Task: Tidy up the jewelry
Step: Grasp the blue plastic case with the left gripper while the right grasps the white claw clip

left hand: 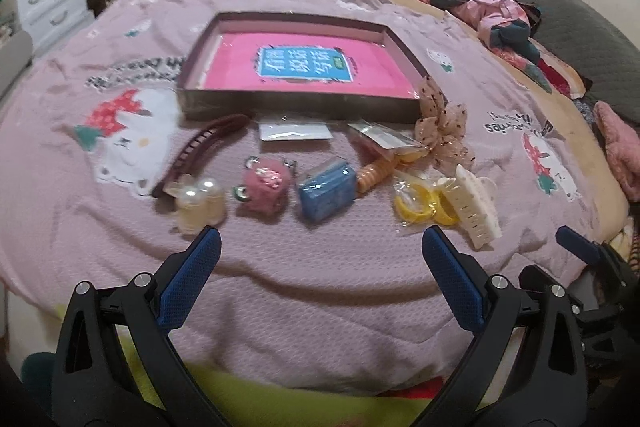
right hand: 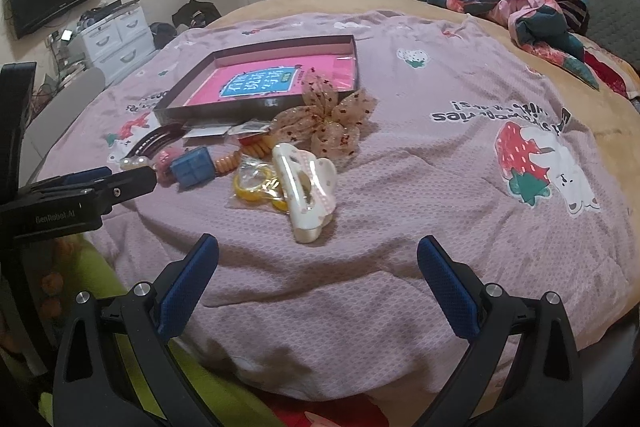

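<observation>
Both hand-held grippers, left (left hand: 320, 259) and right (right hand: 318, 267), hang wide open and empty. The cream claw clip (right hand: 306, 187), nearest of the bits in front of the tray (right hand: 208, 113), looks light, rigid, slippery; I'd pinch its spine.

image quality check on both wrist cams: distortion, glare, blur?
Left wrist view: strong fisheye bowing with dark corner vignette; glare on the shallow box's pink insert; open left tongs sharp, the bed's far edge soft. Right wrist view: same barrel warp; warm indoor light, soft shadows beside the white claw clip; open right tongs crisp.
</observation>
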Demonstrator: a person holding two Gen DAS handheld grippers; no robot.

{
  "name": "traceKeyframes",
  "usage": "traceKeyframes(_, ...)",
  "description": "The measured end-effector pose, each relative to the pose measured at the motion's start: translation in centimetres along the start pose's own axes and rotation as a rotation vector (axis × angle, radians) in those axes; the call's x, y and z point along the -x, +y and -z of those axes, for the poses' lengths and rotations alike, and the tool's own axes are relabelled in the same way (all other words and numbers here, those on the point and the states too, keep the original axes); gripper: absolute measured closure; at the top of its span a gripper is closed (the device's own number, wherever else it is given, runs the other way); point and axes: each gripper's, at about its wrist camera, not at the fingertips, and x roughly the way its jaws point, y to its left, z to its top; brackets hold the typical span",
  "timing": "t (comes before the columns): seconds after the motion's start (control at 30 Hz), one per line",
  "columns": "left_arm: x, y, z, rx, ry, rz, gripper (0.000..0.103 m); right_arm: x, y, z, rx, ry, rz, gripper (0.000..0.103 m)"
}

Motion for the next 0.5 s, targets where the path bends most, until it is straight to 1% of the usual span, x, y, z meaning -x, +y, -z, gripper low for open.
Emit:
traceKeyframes(0.07,-0.6,0.0,-0.1,0.017,0.012,0.03,0.009,-0.4,-0.5,0.0,0.0,0.004,0.005,0.004)
traceKeyframes(0.1,-0.9,0.0,-0.2,0.025,0.018,0.055,0.01,-0.6,-0.7,0.0,-0.001,0.006,0.007,0.004)
traceKeyframes(0.13,-1.0,-0.1,-0.2,0.032,0.02,0.063,0.012,-0.8,-0.9,0.0,0.001,0.006,0.01,0.004)
traceKeyframes(0.2,-1.5,-0.3,-0.4,0.034,0.038,0.088,0.022,-1.2,-1.2,-0.1,0.006,0.01,0.016,0.004)
traceKeyframes(0.3,-2.3,-0.8,-0.5,0.033,0.054,0.101,0.035,-1.9,-1.6,-0.1,0.009,0.017,0.014,0.004)
traceKeyframes(0.43,-3.4,-1.2,-1.1,0.041,0.07,0.092,0.035,-2.9,-1.8,-0.4,0.025,0.026,-0.001,0.004)
traceKeyframes(0.5,-4.1,-1.3,-1.5,0.044,0.084,0.086,0.037,-3.7,-1.9,-0.6,0.027,0.036,-0.023,0.005)
